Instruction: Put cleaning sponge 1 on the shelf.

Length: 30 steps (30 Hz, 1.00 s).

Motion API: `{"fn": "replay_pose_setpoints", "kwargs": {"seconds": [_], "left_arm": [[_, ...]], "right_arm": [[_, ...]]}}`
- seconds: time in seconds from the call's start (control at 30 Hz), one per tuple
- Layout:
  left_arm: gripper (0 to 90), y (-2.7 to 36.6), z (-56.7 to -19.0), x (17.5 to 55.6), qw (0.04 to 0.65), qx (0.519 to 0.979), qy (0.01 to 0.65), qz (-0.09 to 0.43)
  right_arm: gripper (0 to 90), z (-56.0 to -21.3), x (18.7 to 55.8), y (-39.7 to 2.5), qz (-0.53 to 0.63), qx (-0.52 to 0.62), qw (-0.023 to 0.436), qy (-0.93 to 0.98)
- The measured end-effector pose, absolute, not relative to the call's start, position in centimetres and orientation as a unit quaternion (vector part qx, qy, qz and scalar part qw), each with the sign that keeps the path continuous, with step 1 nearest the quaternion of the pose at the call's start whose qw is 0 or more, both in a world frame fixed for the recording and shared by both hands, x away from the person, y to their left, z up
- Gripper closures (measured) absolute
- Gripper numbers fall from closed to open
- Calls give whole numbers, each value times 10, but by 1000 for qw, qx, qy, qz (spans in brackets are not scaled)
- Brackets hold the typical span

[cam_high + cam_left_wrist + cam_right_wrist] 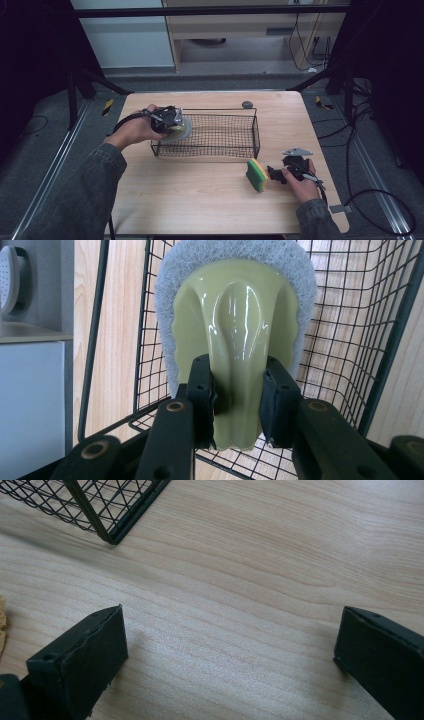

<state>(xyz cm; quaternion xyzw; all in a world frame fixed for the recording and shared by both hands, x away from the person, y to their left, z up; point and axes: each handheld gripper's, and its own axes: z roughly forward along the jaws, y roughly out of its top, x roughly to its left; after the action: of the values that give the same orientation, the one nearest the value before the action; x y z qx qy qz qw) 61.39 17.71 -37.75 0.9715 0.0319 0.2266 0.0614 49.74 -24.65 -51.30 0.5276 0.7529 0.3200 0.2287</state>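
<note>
We've got the green-handled scrubber w/ grey pad [235, 340] clamped in left gripper [239, 405], at the black wire basket [240, 131] rim, not dropped yet. Right gripper [227, 655] wide apart, empty; yellow-green sponge [257, 175] left on bench [200, 190].

- This looks like a lab or recording studio rather than a home.
- A small light wooden table [200, 200] stands alone on grey carpeted floor [45, 145], ringed by a black metal frame [210, 10] and dark curtains.
- Black cables [370, 195] trail loose across the floor, more hanging by the pale wooden cabinet [230, 25] at the back.
- Yellow-and-black hazard tape [107, 106] marks the floor beside metal floor rails [380, 190].
</note>
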Motion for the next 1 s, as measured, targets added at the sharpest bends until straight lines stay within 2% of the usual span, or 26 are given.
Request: {"fn": "replay_pose_setpoints", "kwargs": {"seconds": [1.0], "left_arm": [[694, 174, -401, 623, 64, 978, 57, 189]], "right_arm": [[8, -513, 497, -246, 320, 528, 229, 753]]}}
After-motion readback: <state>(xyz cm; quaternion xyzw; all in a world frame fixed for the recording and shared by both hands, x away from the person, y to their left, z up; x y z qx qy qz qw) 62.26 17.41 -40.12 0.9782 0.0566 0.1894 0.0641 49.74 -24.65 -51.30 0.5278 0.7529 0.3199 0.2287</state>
